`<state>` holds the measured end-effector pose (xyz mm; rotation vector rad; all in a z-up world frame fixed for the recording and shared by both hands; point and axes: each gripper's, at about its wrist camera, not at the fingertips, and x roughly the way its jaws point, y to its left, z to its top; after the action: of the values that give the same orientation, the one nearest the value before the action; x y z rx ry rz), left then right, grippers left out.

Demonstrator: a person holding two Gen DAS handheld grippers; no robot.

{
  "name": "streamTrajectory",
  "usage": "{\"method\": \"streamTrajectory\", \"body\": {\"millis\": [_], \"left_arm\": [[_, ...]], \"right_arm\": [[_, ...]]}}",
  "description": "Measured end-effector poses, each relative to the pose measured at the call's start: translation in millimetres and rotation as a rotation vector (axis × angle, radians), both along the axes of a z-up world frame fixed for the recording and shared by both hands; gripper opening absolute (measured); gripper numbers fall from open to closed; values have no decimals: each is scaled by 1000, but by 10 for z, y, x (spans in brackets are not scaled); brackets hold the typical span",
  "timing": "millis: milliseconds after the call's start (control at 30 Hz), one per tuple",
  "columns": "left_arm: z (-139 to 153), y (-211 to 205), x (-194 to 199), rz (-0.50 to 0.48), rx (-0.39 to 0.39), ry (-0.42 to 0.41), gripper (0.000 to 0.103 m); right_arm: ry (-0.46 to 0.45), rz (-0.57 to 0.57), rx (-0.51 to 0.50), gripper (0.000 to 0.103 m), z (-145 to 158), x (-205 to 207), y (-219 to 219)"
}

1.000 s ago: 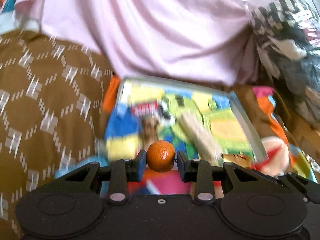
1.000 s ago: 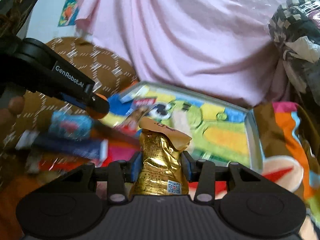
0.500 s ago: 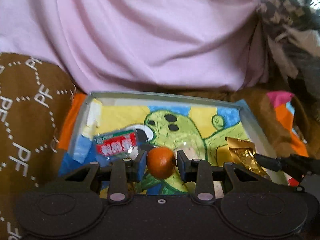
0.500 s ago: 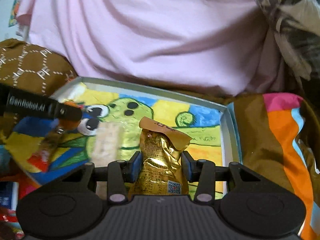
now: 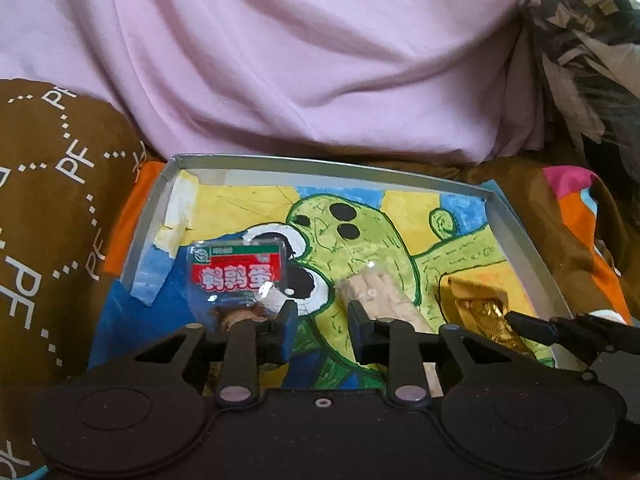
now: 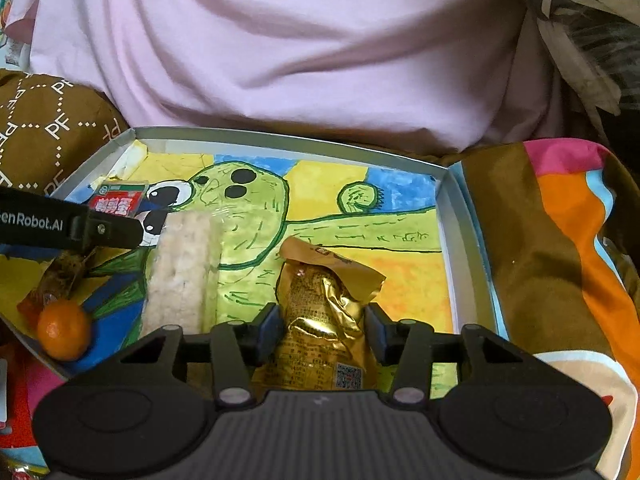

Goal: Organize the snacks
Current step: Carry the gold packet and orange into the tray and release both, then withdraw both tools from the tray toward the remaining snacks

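Hovering my left gripper (image 5: 319, 316) over the tray (image 6: 450, 216), jaws parted and empty. The orange (image 6: 64, 335) lies at the tray's near left edge. My right gripper (image 6: 322, 326) is spread wide around the gold packet (image 6: 324, 320); contact unclear. A cracker bar (image 6: 180, 272) lies left of it, a red packet (image 5: 236, 268) far left.

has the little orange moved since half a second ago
Yes. The orange has left the left gripper, whose jaws are now open and empty. It now lies at the tray's near-left corner, beside the rice cracker bar.
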<state>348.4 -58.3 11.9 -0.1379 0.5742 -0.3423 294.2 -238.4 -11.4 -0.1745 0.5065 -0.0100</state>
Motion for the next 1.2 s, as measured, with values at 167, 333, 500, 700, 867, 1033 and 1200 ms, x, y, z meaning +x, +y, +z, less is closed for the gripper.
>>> {"method": "streamTrajectory", "body": {"millis": [167,333,500,700,867,1033,1200], "left_arm": [[89,47,-36,21,0,-15,55],[217,109,-146,51,8,-43,77],[390,274,-414,101,12,-100,100],[531,499,-846,156,26,-143,102],[594,733,-1306,220,24,-166,102],[623,991,-1734,272,20,-162,102],[615,1194,-2111,290,54,-166,102]], "right_arm": [[-25,5,10,69,30,-30,-10],[-85,16,27,86,138,-193,-12],[-152,29,67,99,281,-462,32],[-223,74,97,103,435,-910,146],[-275,105,127,103,552,-1335,234],[-304,114,162,103,584,-1752,288],[-285,110,164,103,548,-2077,354]]}}
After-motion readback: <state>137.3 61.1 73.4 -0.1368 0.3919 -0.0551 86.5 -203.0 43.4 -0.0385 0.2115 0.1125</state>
